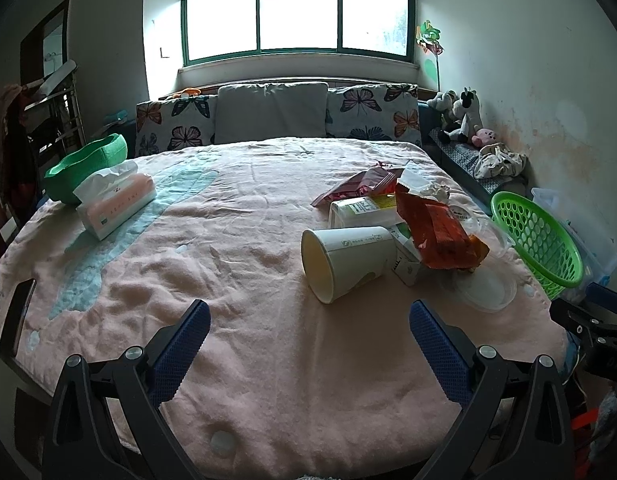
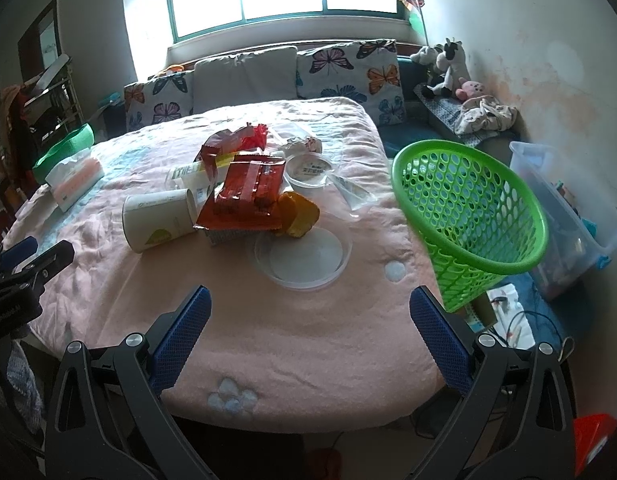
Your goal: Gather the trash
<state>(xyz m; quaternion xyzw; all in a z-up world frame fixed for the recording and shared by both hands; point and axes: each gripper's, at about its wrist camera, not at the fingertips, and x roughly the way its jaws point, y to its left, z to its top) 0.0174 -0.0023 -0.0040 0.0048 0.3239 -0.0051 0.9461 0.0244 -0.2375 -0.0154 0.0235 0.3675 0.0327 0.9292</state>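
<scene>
A heap of trash lies on the pink blanket (image 1: 236,248): a tipped white paper cup (image 1: 348,260) (image 2: 158,218), an orange-red snack wrapper (image 1: 436,232) (image 2: 248,192), a red wrapper (image 1: 360,184) (image 2: 236,142), a clear plastic lid (image 2: 304,258) (image 1: 486,290), a small white tub (image 2: 310,168) and crumpled paper (image 2: 302,144). A green mesh basket (image 2: 468,216) (image 1: 536,240) stands tilted at the table's right edge. My left gripper (image 1: 308,320) hovers open in front of the cup. My right gripper (image 2: 310,308) hovers open just short of the lid, empty.
A tissue pack (image 1: 116,204) and a green bowl-shaped holder (image 1: 88,164) sit at the far left. A phone (image 1: 18,316) lies by the left edge. Butterfly cushions (image 1: 372,112) line the back; a clear storage box (image 2: 564,216) stands right of the basket.
</scene>
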